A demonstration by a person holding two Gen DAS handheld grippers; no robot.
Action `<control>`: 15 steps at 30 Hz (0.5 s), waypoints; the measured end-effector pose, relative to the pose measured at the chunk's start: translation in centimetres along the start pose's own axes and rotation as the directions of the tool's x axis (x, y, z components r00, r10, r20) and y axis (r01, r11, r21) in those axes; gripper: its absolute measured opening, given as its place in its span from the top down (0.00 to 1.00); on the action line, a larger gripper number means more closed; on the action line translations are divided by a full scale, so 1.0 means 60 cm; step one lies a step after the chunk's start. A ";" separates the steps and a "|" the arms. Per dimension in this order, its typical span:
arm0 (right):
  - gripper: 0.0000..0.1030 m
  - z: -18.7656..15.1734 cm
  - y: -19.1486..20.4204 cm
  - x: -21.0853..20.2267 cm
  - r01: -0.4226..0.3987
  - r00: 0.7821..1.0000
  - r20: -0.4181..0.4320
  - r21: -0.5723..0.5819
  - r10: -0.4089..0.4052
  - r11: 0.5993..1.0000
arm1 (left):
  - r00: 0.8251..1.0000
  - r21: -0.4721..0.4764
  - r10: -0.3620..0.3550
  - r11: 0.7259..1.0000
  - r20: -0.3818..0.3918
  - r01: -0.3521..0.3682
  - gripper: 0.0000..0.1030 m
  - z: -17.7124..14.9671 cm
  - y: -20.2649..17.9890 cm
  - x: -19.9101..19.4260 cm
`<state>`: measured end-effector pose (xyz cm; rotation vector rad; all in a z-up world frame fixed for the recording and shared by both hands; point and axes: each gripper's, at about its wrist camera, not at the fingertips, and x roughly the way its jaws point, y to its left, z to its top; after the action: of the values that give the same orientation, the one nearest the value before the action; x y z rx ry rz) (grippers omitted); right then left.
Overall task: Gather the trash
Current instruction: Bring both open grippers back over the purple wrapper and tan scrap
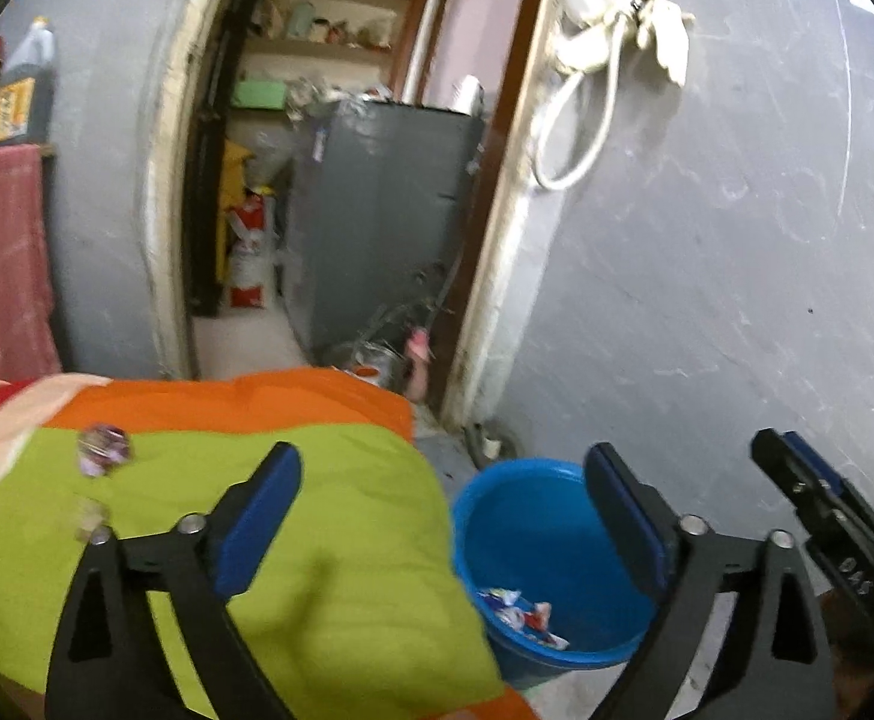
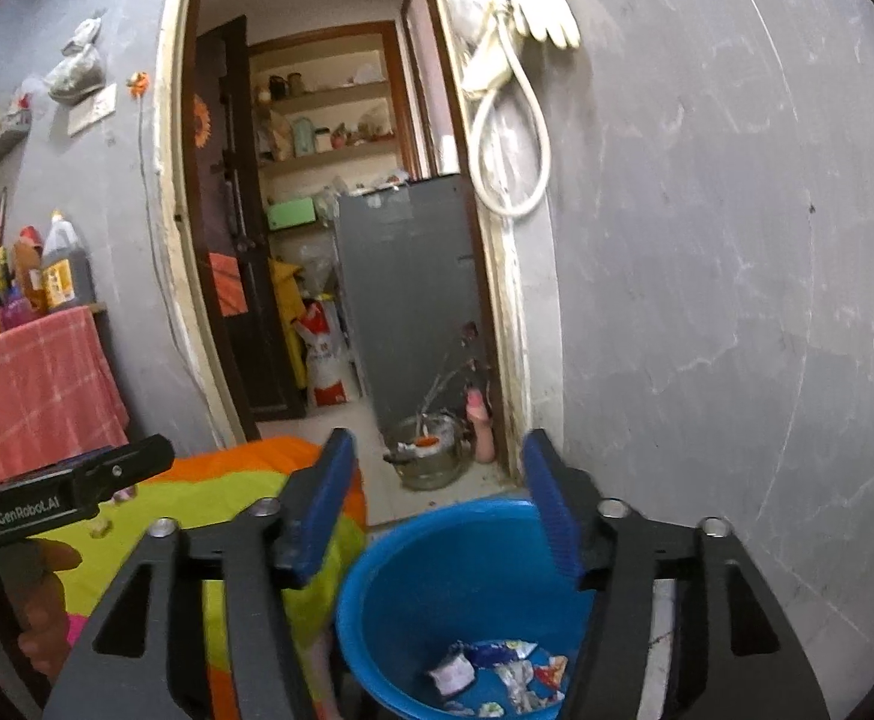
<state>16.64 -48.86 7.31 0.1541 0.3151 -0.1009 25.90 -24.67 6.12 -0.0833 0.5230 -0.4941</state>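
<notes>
Both tongs are released and carry nothing: the right gripper (image 2: 437, 498) hangs over the blue bucket (image 2: 389, 564), the left gripper (image 1: 443, 516) over the edge of the green and orange blanket (image 1: 329, 516). The bucket holds several crumpled wrappers (image 2: 497, 675) at its bottom. 2 scraps (image 1: 104, 450) lie on the blanket, so the left gripper should probably swing left, straddle 1 squarely, then clench.

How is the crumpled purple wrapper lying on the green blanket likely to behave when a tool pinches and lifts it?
The crumpled purple wrapper looks thin and crinkled, so probably very light and it would crush flat rather than resist. It rests on a soft green blanket, so pressing down may sink it into the fabric. Its shiny surface could slip between the pads.
</notes>
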 end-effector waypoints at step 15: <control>0.00 0.035 0.158 -0.019 -0.138 0.988 0.067 -0.050 0.141 0.989 | 0.976 -0.021 0.169 0.986 0.138 -0.167 0.03 0.014 0.146 -0.128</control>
<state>17.34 -39.79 10.94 0.1274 0.2352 0.0391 24.31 -13.36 8.63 -0.0813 0.3911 -0.3178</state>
